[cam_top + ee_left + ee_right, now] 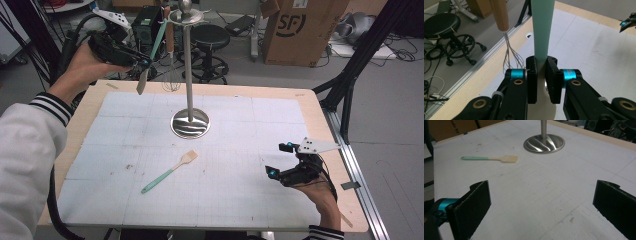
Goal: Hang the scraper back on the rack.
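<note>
My left gripper (143, 63) is raised at the back left, shut on a spatula (156, 42) with a mint-green handle and a cream blade. In the left gripper view the pads (532, 75) pinch it where handle (541, 27) meets blade. The handle slants up toward the top of a metal stand (189, 75). Whether it hangs from a hook there I cannot tell. A whisk (171, 80) with a wooden handle (500, 12) hangs from the stand beside it. A second mint spatula (170, 172) (490, 158) lies flat on the mat. My right gripper (278, 160) (546, 205) rests low at the front right, open, with nothing between its jaws.
The stand's round base (190, 123) (544, 143) sits mid-table on a white gridded mat (240, 190). Behind the table are a black stool (210, 37) and a cardboard box (300, 30). A black frame leg (350, 75) stands at the right.
</note>
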The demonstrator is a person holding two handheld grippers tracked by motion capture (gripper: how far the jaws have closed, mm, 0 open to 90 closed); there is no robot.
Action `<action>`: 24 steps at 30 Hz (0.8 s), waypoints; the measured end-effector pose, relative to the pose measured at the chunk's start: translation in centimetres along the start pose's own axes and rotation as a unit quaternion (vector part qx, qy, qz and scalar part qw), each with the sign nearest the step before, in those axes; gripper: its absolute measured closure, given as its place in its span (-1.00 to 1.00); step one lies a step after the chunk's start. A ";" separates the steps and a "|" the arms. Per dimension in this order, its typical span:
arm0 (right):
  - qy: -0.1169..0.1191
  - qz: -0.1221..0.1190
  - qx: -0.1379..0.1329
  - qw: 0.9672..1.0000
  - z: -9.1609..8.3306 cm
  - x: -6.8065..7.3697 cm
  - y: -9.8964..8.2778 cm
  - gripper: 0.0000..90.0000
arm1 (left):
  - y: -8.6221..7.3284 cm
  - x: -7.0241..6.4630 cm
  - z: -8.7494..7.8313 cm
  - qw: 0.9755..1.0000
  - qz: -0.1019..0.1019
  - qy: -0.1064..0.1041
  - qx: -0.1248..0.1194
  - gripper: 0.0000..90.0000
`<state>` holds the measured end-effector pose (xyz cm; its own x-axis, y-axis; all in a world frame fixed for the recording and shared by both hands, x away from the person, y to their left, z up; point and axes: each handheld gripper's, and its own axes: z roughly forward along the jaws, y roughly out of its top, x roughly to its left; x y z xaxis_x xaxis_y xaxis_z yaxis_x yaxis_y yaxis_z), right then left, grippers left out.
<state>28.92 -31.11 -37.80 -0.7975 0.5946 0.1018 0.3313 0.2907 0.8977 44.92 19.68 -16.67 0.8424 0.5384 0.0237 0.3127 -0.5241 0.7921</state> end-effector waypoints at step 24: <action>0.004 -0.004 -0.009 1.000 -0.4 0.2 0.2 -1.00 | -0.2 -1.4 0.4 0.999 0.031 0.009 -0.003 -0.05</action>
<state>28.67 -31.19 -37.42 -0.8045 0.5858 0.0978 0.3152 0.2817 0.9062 43.80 18.78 -17.09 0.8520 0.5168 0.0840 0.2573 -0.5528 0.7926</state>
